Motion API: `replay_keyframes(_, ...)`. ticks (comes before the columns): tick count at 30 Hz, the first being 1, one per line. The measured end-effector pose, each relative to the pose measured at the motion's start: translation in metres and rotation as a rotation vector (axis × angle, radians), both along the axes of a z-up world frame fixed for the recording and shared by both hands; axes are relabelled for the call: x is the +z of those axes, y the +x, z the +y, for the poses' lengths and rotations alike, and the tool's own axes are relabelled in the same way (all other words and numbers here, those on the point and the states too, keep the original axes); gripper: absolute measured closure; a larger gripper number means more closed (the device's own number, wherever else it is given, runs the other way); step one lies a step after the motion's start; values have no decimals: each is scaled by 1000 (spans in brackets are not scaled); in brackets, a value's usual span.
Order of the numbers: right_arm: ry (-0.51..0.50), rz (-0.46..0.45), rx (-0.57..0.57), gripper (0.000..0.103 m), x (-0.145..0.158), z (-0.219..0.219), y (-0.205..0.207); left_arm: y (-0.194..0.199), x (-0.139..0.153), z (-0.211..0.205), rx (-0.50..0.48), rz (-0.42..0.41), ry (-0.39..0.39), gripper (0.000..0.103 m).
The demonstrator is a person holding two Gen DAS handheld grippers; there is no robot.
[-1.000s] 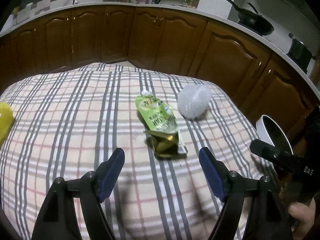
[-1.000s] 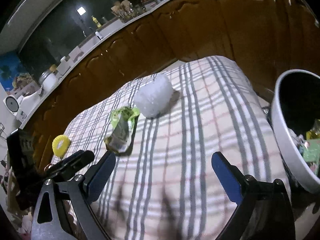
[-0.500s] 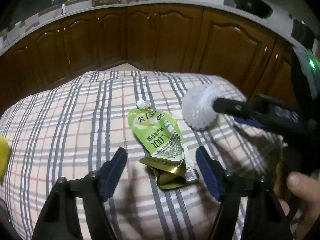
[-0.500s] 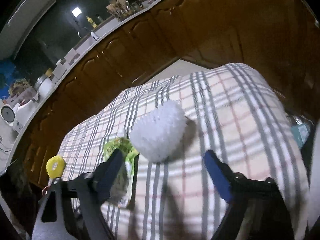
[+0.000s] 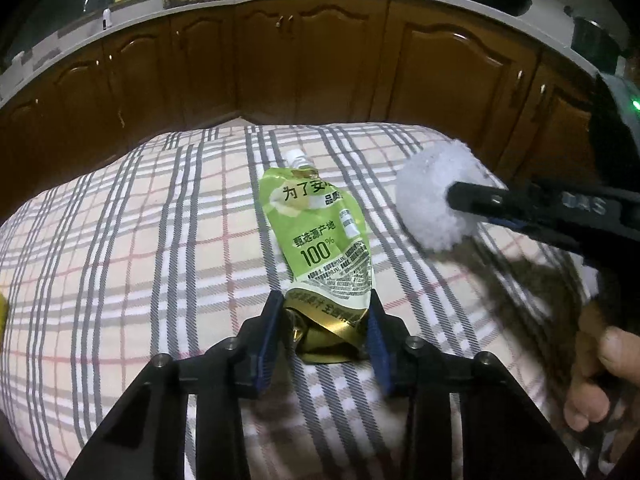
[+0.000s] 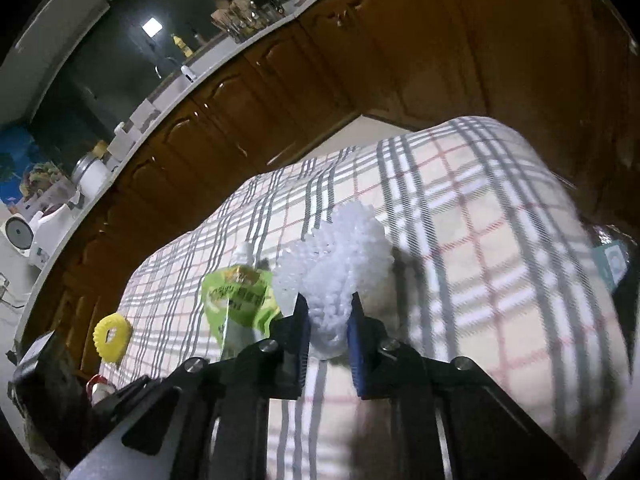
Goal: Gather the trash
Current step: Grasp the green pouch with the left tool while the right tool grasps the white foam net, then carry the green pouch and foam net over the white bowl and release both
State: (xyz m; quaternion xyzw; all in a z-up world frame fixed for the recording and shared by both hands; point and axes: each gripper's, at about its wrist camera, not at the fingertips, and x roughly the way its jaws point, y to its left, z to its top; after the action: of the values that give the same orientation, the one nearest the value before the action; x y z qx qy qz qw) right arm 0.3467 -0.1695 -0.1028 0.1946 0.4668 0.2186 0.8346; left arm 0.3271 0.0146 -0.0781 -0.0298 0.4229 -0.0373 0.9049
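A green drink pouch (image 5: 320, 236) with a gold bottom and white spout lies on the plaid tablecloth (image 5: 120, 240). My left gripper (image 5: 325, 312) is shut on the pouch's gold bottom end. A white foam net ball (image 5: 436, 196) sits to the pouch's right. My right gripper (image 6: 329, 320) is shut on the white foam ball (image 6: 336, 268); it also shows from the side in the left wrist view (image 5: 472, 200). The pouch also shows in the right wrist view (image 6: 240, 300), left of the ball.
A yellow ring-shaped object (image 6: 112, 334) lies at the cloth's left edge. Brown kitchen cabinets (image 5: 320, 60) and a cluttered counter curve behind the table. A hand (image 5: 600, 372) holds the right gripper at lower right.
Both grippers moved forward and closed: the left onto the pouch's bottom end, the right onto the white foam ball. The bin seen at right earlier is out of view.
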Motion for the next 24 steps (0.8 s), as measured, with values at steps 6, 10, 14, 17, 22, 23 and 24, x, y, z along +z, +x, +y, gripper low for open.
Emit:
replay_keyframes(6,19,-36,-13,87,19,-22,-28,-19,11,-3,-24,-32,-50,67)
replay_keyframes(10,23,-62,-27,87,28,-40,-52,-35,23,-14,-54,-59,-68,67)
replay_keyframes(14,28,-76,-51,87,37,-57,-75,-49,31,-29,-93,-80,-78,67)
replay_keyframes(17,25,-92,-69,87,45,-70,-90,-57,36,-42,-130,-90,-82,67)
replay_keyframes(22,8,-122,-103,87,56,-90,-116,-67,41,-63,-186,-98,-83,67)
replay_keyframes(23,4,-127,-112,87,58,-94,-120,-69,43,-68,-197,-101,-83,67)
replay_keyframes(24,1,-133,-122,87,60,-99,-124,-70,45,-74,-204,-102,-82,67)
